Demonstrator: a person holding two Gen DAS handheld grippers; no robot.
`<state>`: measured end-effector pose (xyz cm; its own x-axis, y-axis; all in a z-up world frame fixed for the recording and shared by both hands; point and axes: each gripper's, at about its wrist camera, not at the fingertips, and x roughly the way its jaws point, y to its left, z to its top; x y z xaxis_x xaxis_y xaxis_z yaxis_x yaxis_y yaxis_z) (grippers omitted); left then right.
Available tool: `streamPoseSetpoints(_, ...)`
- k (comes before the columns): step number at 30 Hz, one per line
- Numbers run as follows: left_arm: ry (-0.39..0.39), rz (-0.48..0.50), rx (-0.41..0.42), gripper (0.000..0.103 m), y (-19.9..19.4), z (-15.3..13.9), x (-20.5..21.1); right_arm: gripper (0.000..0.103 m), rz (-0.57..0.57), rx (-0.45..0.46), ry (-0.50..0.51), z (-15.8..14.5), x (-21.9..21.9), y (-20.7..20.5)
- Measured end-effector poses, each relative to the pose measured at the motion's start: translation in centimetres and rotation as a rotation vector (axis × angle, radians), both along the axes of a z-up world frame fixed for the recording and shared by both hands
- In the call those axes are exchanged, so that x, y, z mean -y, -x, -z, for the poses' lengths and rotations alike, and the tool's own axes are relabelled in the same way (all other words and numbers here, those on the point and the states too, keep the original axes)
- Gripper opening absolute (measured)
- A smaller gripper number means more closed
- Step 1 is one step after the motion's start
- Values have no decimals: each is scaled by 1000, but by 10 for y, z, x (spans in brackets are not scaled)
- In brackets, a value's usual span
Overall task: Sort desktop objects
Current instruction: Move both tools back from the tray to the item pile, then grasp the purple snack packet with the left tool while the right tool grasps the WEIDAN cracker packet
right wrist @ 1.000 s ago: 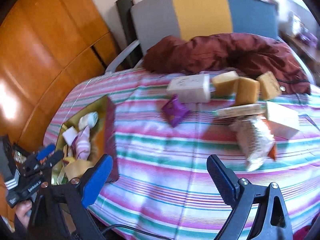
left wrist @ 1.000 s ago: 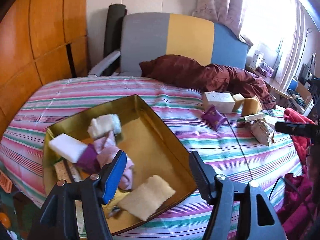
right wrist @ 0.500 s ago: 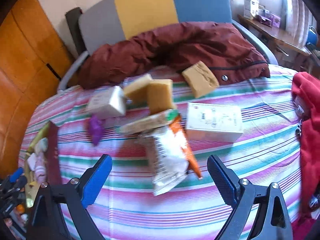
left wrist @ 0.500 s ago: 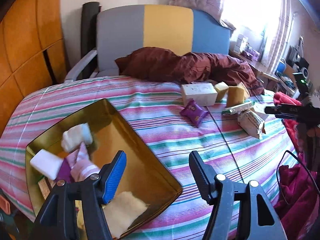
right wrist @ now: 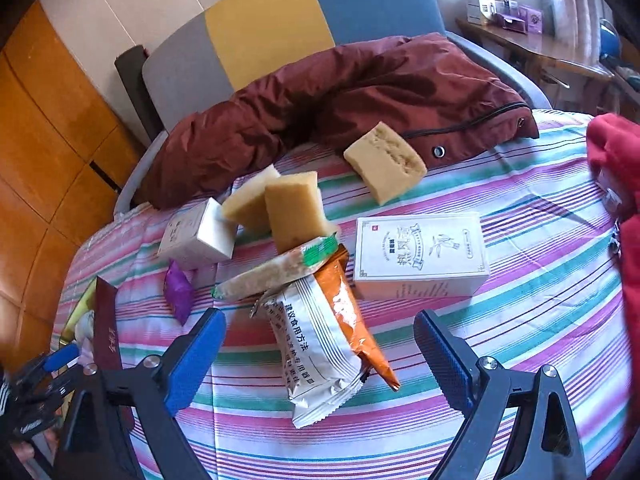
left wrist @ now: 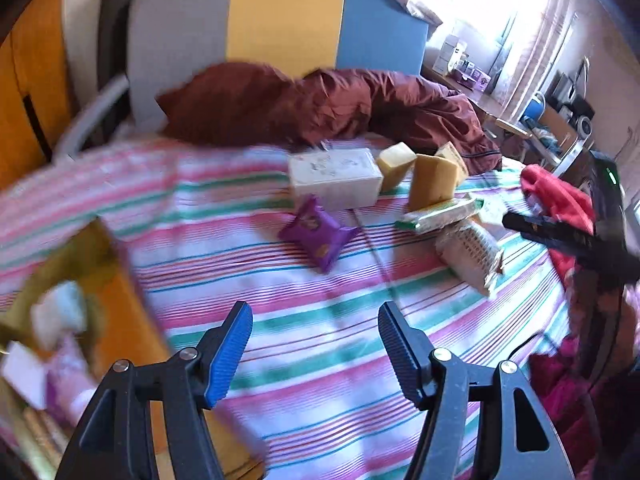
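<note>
While both claws stand released with nothing between their fingers, the right gripper (right wrist: 320, 356) hovers over a white snack packet (right wrist: 316, 356) that lies on an orange packet (right wrist: 352, 312) near the middle of the striped tablecloth (right wrist: 520, 280). Just beyond these, a long green-ended wrapper (right wrist: 276, 272) leans across the pile, touching two yellow sponges (right wrist: 296, 212) that stand against a small white box (right wrist: 196, 236). A larger white box (right wrist: 420, 256) lies flat just right of the packets, apart from a third sponge (right wrist: 384, 162) that rests at the far edge against a maroon jacket (right wrist: 340, 92). A purple sachet (right wrist: 179, 292) lies alone to the left, with bare cloth around it. Open striped cloth runs along the near edge under the right claw and toward the right edge, where a red garment (right wrist: 616, 184) overhangs.

The left gripper (left wrist: 316, 348) hangs over bare cloth between the sachet (left wrist: 318, 236) and a gold tray (left wrist: 120, 280) at the left edge. The tray is blurred; it holds pale and pink items that cannot be identified. The other claw's black finger (left wrist: 560, 236) shows at the right edge of the left view.
</note>
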<state>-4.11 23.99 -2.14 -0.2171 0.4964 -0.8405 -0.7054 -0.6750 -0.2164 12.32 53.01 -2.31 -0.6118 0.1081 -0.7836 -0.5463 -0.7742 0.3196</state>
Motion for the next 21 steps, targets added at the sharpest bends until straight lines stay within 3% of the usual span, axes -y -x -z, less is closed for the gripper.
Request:
streamPoseSetpoints(5, -118, -109, 320, 67, 44, 32, -22, 96, -48, -41, 28, -3, 6, 4)
streamPoseSetpoints(6, -132, -130, 342, 66, 48, 36, -24, 96, -54, -39, 35, -2, 6, 6)
streamPoseSetpoints(13, -115, -259, 362, 65, 77, 63, -44, 96, -75, -33, 47, 0, 8, 10)
streamPoseSetpoints(17, -129, -323, 450, 64, 88, 81, -50, 96, -83, -37, 53, 0, 9, 12)
streamPoseSetpoints(21, -118, -336, 429, 64, 90, 85, -63, 96, -94, -32, 47, 1, 12, 14)
